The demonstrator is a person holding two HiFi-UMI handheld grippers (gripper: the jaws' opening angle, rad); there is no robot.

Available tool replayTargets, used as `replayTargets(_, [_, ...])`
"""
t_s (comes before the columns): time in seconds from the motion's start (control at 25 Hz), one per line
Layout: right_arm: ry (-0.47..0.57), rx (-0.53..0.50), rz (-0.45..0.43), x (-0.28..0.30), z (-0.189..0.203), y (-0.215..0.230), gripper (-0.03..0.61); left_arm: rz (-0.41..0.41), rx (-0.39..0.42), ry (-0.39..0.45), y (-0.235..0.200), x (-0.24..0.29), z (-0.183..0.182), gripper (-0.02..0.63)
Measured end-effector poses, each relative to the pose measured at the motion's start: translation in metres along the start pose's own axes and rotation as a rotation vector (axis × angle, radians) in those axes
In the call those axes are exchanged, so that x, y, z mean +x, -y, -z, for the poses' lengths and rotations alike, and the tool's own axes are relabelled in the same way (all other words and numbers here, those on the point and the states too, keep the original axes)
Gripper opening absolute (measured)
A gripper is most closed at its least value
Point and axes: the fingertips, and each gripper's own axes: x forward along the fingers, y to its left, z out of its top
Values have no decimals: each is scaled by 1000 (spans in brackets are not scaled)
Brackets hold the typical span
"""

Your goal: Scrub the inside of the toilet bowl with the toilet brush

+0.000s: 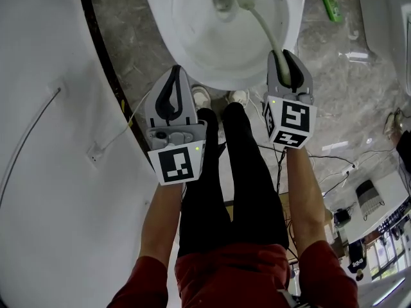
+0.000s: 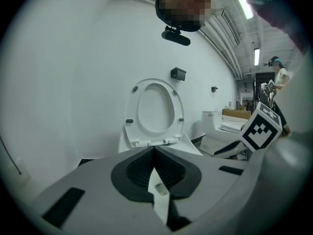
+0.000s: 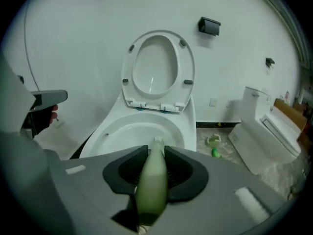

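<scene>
Head view, floor: grey marbled stone floor [image 1: 334,76], glossy; cables [image 1: 334,162] trail over it at right.
Room: white curved wall panel [image 1: 51,172] fills the left side, w/ a thin wire across it. Green bottle [image 1: 331,0] lies on the floor right of the toilet.
Toilet: white toilet bowl [image 1: 186,50] at top centre, open. Right gripper view shows the seat [image 3: 157,70] tipped up against a white wall.
Other fixtures: second toilet [image 3: 269,126] sits on the floor off to the right, well apart from the bowl.
Person: stands facing the bowl in black trousers [image 1: 237,172]; pale shoes [image 1: 201,96] just beside the bowl's front rim.
Toilet brush: pale green toilet brush [image 1: 263,24]. Handle runs from the right tongs forward and down into the bowl. Brush head is low inside, just beside the drain hole [image 1: 221,2].
Right tongs: right tongs [image 1: 287,59] over the bowl's front-right rim, pinching the brush handle btwn the dark pads; handle fills the gap.
Left tongs: left tongs [image 1: 176,76] held left of the bowl's front rim, apart from the brush. Jaws pressed together at the tips, nothing btwn them. They point at the raised seat, not into the bowl.
Brush vs tongs: brush in the right tongs only, on the far side of the person's legs from the left tongs.
</scene>
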Motion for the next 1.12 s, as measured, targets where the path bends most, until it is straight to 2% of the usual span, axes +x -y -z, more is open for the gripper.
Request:
replayTargets(0.08, [-10, -47, 12, 0, 2, -4, 115, 1, -1, 2, 0, 1, 0, 6])
replayTargets(0.2, [-32, -33, 6, 15, 8, -10, 115, 2, 1, -1, -1, 0, -1, 6])
replayTargets(0.48, [-96, -68, -68, 74, 1, -34, 115, -15, 4, -9, -9, -8, 3, 6])
replayTargets(0.84, [22, -134, -197, 29, -63, -74, 115, -33, -11, -4, -15, -8, 1, 6])
replayTargets(0.92, [1, -142, -196, 39, -58, -76, 115, -36, -12, 1, -18, -7, 0, 6])
replayTargets(1.12, [-148, -173, -160, 98, -19, -65, 117, -18, -4, -2, -16, -4, -1, 6])
